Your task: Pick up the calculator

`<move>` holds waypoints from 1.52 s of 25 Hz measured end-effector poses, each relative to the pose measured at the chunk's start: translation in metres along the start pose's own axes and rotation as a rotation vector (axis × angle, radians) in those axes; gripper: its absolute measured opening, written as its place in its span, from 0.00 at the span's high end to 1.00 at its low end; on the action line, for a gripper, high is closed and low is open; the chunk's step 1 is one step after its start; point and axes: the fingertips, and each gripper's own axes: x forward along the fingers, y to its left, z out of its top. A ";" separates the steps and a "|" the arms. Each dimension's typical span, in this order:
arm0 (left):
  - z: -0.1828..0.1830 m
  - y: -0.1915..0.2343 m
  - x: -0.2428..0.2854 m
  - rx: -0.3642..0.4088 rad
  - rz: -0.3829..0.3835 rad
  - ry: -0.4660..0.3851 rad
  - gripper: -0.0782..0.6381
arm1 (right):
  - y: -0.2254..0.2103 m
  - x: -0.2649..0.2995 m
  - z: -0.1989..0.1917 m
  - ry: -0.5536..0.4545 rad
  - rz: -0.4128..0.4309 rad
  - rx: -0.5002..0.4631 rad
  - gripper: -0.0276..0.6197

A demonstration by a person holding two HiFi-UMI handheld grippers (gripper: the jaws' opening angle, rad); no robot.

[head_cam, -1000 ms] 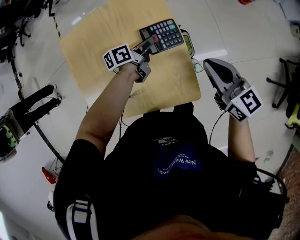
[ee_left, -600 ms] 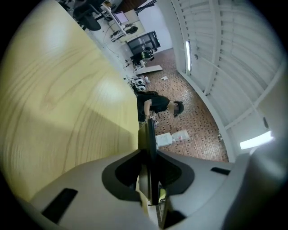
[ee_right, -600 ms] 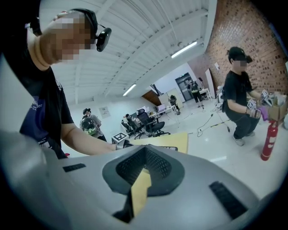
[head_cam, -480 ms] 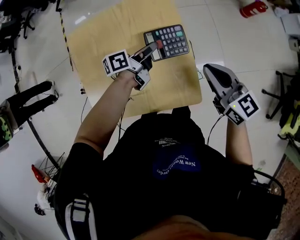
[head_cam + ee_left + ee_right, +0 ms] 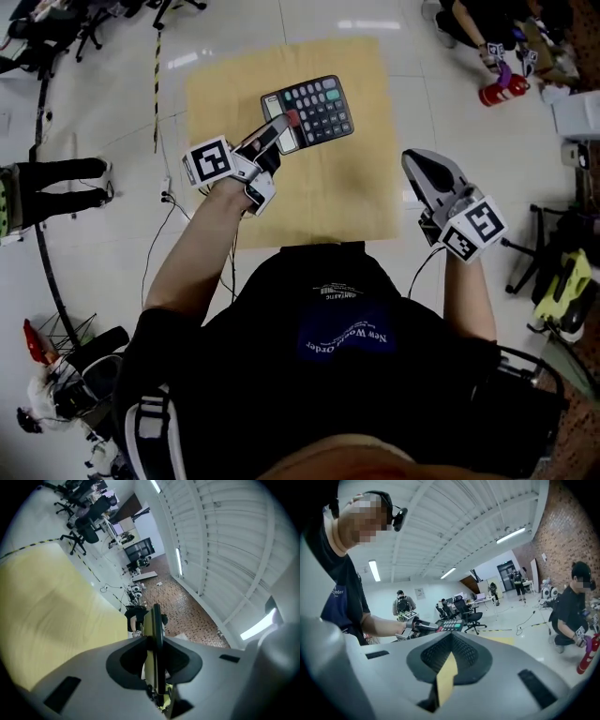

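Pale wooden table [image 5: 356, 197] is seen below the calculator [image 5: 319, 108], clamped by the left gripper [image 5: 284, 122]. The right gripper [image 5: 414, 161] is held closed and empty, with a red extinguisher [image 5: 497, 92] beyond.

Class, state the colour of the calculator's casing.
Black; clearest on the calculator in the head view.

head view steeply down over table [image 5: 356, 197]; gripper views close, near level; calculator [image 5: 314, 111] common to all

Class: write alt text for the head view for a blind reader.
Seen from above, a person's left gripper clamps a dark calculator by its end over a light wooden table. The right gripper hangs empty, jaws together, beside the table.
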 end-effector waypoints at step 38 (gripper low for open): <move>0.058 -0.101 -0.293 0.129 -0.064 -0.340 0.77 | 0.149 0.104 0.107 -0.032 0.128 -0.122 0.98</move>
